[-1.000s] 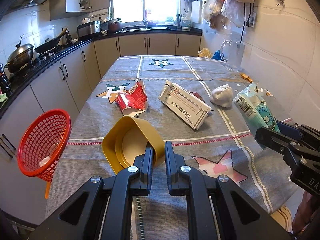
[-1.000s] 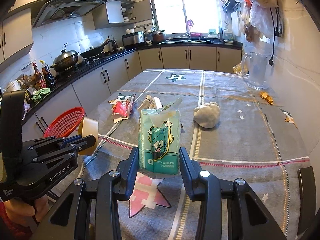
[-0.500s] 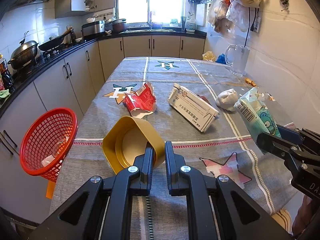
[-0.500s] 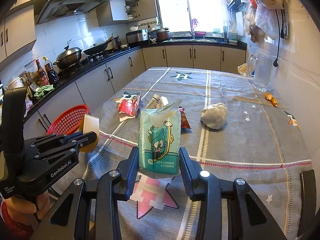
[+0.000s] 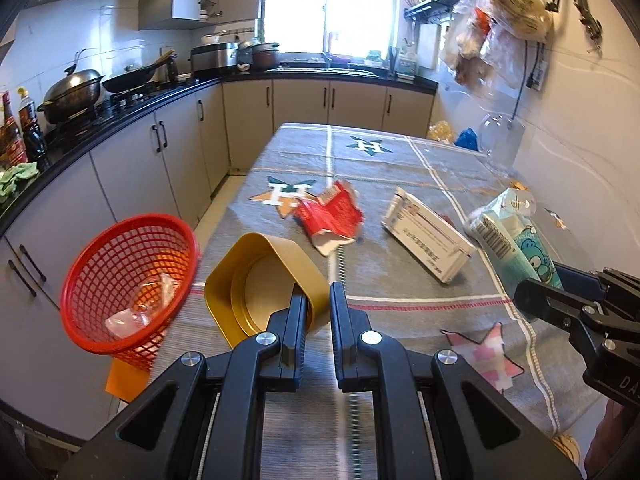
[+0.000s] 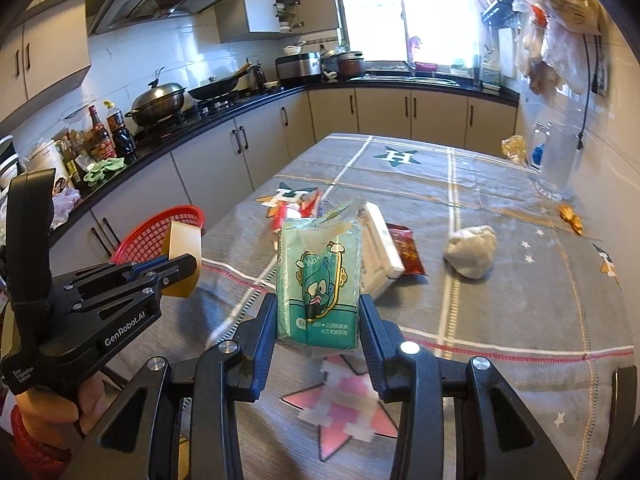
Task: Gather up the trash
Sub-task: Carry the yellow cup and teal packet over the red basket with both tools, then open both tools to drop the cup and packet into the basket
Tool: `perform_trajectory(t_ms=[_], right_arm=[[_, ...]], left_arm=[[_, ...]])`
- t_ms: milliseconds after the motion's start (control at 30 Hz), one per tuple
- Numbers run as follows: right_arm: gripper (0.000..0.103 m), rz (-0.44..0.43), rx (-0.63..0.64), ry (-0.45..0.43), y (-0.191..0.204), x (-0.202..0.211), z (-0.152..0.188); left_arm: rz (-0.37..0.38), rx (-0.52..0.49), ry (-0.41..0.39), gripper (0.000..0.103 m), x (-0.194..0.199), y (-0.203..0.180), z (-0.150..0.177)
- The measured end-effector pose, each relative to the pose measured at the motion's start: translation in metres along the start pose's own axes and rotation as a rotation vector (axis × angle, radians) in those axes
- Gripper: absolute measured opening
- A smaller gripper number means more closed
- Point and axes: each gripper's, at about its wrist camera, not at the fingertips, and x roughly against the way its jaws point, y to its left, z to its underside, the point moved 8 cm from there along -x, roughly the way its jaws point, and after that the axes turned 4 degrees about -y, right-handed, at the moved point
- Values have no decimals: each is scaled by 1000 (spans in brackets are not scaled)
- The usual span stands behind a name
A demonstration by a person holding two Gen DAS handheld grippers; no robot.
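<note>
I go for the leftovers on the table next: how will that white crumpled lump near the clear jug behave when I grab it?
The white crumpled lump looks like wadded paper or plastic, so it is probably light and soft and will likely squash between the fingers. Its rounded, creased shape suggests it may scoot or roll a little across the grey tablecloth if nudged. What it is made of I cannot tell.

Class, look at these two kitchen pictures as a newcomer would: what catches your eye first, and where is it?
First, the two held pieces of trash: the left tongs pinch a yellow tub by its rim, and the right tongs grip a teal cartoon packet. Next, the red basket beside the table's left edge, with more litter on the grey tablecloth.
</note>
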Motion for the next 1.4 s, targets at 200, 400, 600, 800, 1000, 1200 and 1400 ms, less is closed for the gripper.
perform_trajectory(t_ms=[200,400,600,800,1000,1200,1400], right_arm=[[43,-26,31,9,21,-9,-9],[43,-62,61,19,43,-19,-20],[43,-120,75,47,71,-36,-34],[43,-189,99,68,111,-58,-54],[43,-272,100,134,153,-97,-62],[43,-332,98,202,186,-141,-60],[44,-355,66,264,203,-179,-55]], left_arm=[[-26,35,-22,11,7,24,-6],[-58,65,-44,11,12,51,-13],[-120,109,-68,11,19,97,-25],[-174,176,-57,11,13,157,-27],[-180,236,-1,11,-11,200,-13],[-183,282,46,11,-33,223,5],[-173,303,68,11,-45,237,16]])
